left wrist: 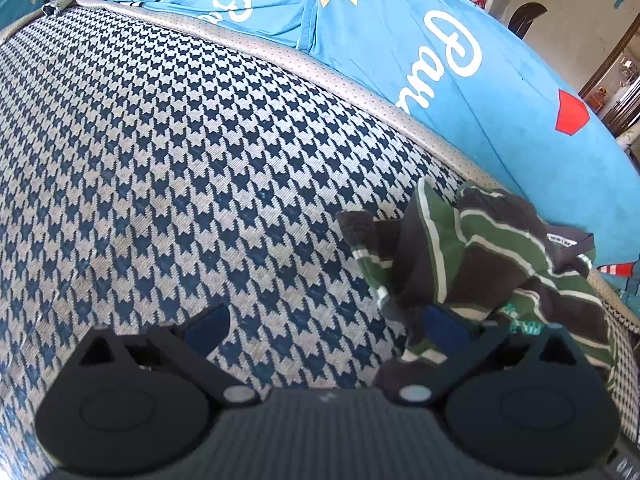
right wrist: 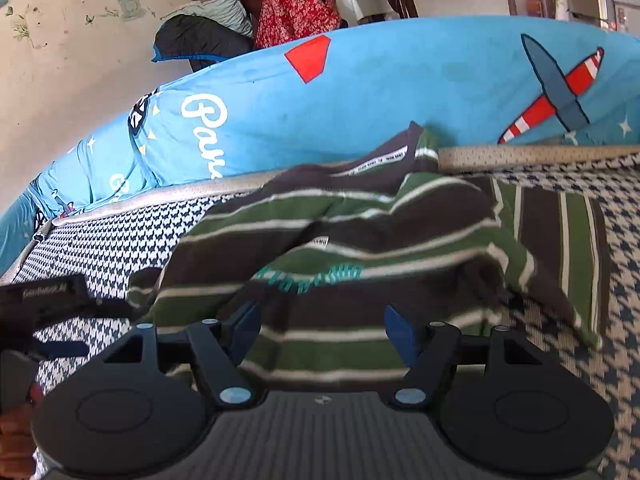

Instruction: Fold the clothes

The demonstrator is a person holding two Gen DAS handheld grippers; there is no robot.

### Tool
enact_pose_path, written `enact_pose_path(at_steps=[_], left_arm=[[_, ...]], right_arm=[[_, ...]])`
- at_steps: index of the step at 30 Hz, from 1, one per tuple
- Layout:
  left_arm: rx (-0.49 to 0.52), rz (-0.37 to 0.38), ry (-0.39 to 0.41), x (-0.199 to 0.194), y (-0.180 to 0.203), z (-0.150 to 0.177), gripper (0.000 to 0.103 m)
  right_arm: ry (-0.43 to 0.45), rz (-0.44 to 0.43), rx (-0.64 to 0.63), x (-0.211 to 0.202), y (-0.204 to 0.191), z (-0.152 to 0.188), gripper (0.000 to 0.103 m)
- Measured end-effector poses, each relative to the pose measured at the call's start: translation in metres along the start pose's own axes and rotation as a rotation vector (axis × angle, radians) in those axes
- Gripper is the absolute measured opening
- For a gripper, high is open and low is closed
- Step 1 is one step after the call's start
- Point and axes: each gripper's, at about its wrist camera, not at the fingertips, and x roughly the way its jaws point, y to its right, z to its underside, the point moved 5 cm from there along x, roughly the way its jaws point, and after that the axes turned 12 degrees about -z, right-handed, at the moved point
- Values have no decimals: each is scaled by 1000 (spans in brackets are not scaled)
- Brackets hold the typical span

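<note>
Where striped shirt [right wrist: 360,236] lies crumpled at mat [left wrist: 180,160] edge, left half bare.

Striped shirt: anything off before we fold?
The striped shirt lies crumpled in a heap on the houndstooth mat, its collar label turned outward and its far edge spilling over the mat's grey border against the blue bedding. No damage shows. Both grippers are open, holding nothing.
</note>
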Motion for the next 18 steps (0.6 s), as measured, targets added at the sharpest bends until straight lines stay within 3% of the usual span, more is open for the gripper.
enact_pose_path(at_steps=[6,10,12,18], left_arm=[[-111,101,-80,18,-2,-10,103],[-130,112,-86,27,3,-13,103],[-139,119,-87,32,5,-16,99],[-156,111,-63,40,8,-20,69]], right_arm=[[-32,-21,-3,-10,-8,19,75],[-53,25,-77,-3,-12,21,75],[-72,23,-99,1,-15,22,75],[-122,36,-189,9,-25,29,76]])
